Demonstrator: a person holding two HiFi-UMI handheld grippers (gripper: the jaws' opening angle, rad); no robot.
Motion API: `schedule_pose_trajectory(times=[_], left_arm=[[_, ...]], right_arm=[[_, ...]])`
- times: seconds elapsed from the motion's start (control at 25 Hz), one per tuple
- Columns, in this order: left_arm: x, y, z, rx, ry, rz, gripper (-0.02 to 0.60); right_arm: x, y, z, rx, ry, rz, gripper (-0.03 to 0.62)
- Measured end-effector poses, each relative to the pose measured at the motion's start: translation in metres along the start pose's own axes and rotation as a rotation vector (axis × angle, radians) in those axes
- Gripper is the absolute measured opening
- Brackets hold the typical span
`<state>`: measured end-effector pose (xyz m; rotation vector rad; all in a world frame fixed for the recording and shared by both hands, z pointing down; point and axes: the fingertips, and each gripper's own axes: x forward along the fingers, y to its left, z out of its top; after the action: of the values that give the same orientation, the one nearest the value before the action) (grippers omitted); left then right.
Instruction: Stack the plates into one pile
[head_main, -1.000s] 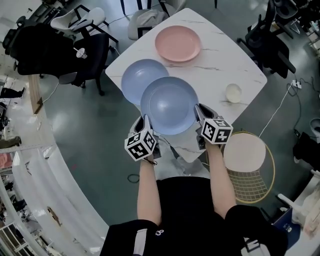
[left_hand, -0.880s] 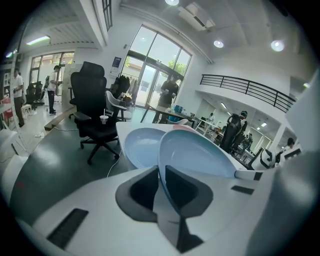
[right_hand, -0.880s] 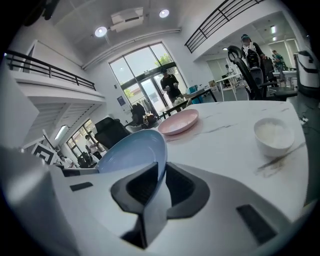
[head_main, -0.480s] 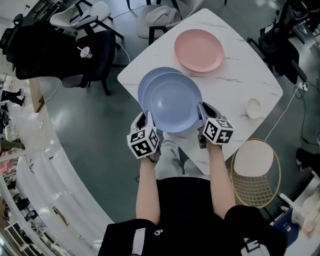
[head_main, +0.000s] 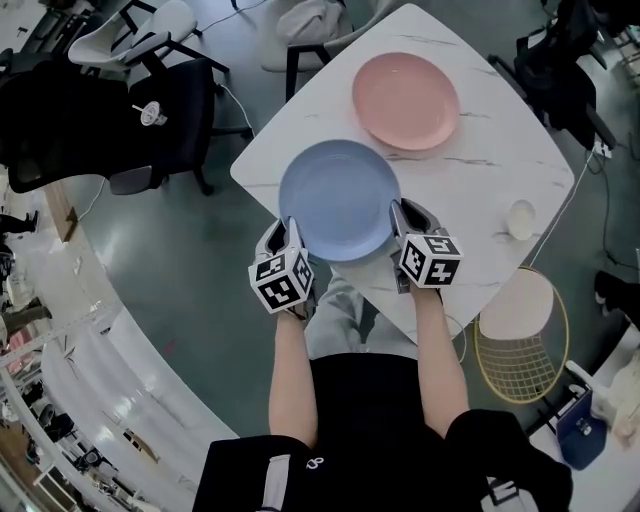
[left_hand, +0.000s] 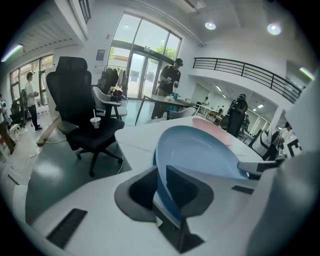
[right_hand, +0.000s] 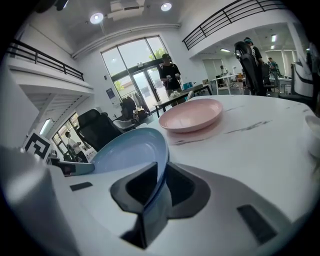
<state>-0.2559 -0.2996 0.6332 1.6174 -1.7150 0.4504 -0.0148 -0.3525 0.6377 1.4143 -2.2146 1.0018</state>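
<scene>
Pinching opposite rims, left gripper (head_main: 292, 230) and right gripper (head_main: 398, 214) hold the blue plate (head_main: 338, 198) low over the marble table (head_main: 490, 170), the right's jaws just easing open; likely stiff, light, slick, so rim grips suit it

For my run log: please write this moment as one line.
left gripper: grips blue plate rim | right gripper: holds rim, jaws just opening | pink plate: on table, apart

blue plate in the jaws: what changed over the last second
The held blue plate travelled over the second blue plate, now hidden beneath it. The left gripper keeps its rim; the right gripper's jaws have just been opening, rim still between them. The pink plate stayed put.
</scene>
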Motion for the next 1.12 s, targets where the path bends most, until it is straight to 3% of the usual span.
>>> schedule_pose_trajectory(times=[0.36,0.48,0.68,0.88,1.12], left_arm=[[0.002,0.014,0.008,-0.007,-0.06,0.005,0.106],[0.009,0.015,0.006,-0.025,-0.036,-0.026,0.141],[0.017,0.012,-0.012,-0.041,0.03,-0.052,0.136],[0.026,0.009,-0.01,-0.052,0.045,-0.084,0.095],[0.032,0.008,-0.002,-0.041,0.061,-0.106,0.087]], right_arm=[[0.003,-0.006,0.007,-0.017,-0.054,-0.022,0.113],[0.006,-0.007,0.008,-0.003,-0.052,-0.019,0.115],[0.01,-0.005,-0.006,0.007,-0.009,-0.016,0.12],[0.017,-0.003,-0.008,0.016,0.019,-0.024,0.12],[0.018,-0.006,-0.01,0.052,0.031,-0.073,0.068]])
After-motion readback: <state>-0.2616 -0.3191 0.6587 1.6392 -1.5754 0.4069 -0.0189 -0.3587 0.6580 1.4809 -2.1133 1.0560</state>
